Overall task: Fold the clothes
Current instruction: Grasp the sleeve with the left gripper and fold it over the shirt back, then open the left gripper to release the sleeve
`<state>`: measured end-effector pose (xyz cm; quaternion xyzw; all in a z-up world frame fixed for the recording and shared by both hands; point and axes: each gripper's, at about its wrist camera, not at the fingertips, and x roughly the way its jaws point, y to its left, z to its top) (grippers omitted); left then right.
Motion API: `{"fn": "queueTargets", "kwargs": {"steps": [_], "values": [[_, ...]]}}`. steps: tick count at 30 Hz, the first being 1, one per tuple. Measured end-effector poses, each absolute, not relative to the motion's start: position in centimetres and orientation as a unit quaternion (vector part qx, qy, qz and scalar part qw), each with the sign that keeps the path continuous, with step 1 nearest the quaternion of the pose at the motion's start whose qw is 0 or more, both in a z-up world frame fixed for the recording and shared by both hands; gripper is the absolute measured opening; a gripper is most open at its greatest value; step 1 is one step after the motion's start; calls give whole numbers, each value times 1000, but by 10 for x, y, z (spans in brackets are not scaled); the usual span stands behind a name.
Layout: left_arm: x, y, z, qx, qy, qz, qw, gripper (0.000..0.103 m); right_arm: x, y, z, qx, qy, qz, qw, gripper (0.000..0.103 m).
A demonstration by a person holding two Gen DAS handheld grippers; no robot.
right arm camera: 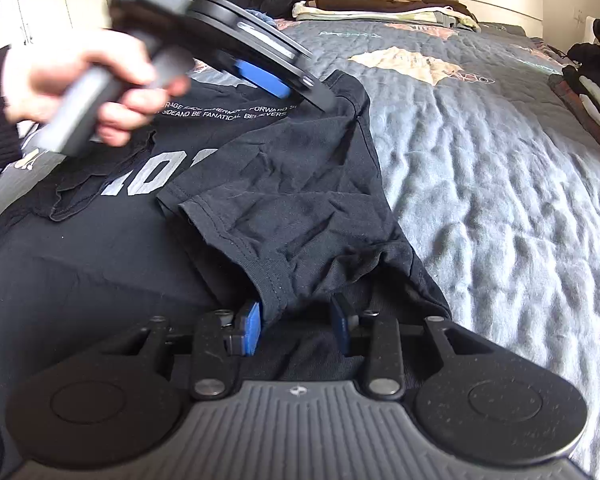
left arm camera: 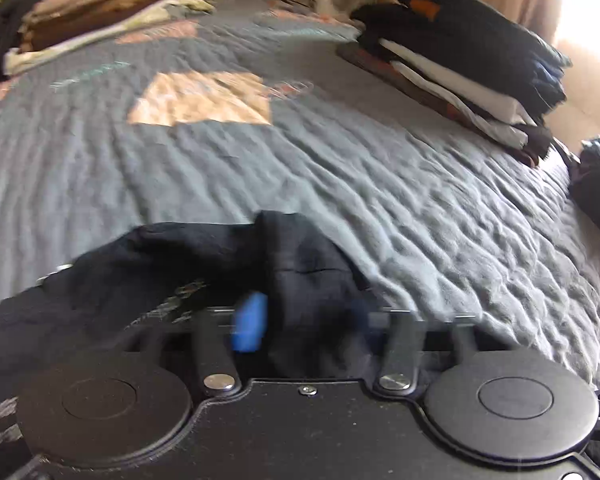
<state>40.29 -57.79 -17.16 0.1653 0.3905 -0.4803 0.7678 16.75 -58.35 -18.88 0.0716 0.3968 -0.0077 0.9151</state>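
Mid-fold near the bed's (right arm camera: 480,160) front edge: our left gripper (right arm camera: 320,98) is clenched on the black T-shirt's (right arm camera: 300,200) shoulder, while the right gripper (right arm camera: 296,320) stands released astride the sleeve hem. Next, we judge, the sleeve needs pinching and carrying inward.

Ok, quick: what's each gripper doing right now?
Left gripper: shut on the black printed cotton T-shirt, near its shoulder.
Right gripper: open, T-shirt sleeve hem between its fingers, no visible clamp.
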Motion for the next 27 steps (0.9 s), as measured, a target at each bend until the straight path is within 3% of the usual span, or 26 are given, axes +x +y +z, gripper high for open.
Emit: {"fn": "queueTargets", "kwargs": {"steps": [9,15,17,19,22,27], "values": [[417,-617,-151,148,333,-544,756,4,166,-580,-188,78,388,-9,918,36],[417,-659,-184,252,362,-516,734,10,169,-577,-193,78,403,-6,912,42],[416,-647,-176,233,361,-522,737,14,168,-586,-191,99,408,0,907,42],[415,-628,-160,211,362,-529,738,31,165,-600,-187,133,411,4,902,43],[402,-589,-131,184,339,-536,751,46,155,-625,-179,172,394,-8,903,43],[343,-519,-111,128,324,-532,772,48,139,-652,-170,147,366,-68,916,43]]}}
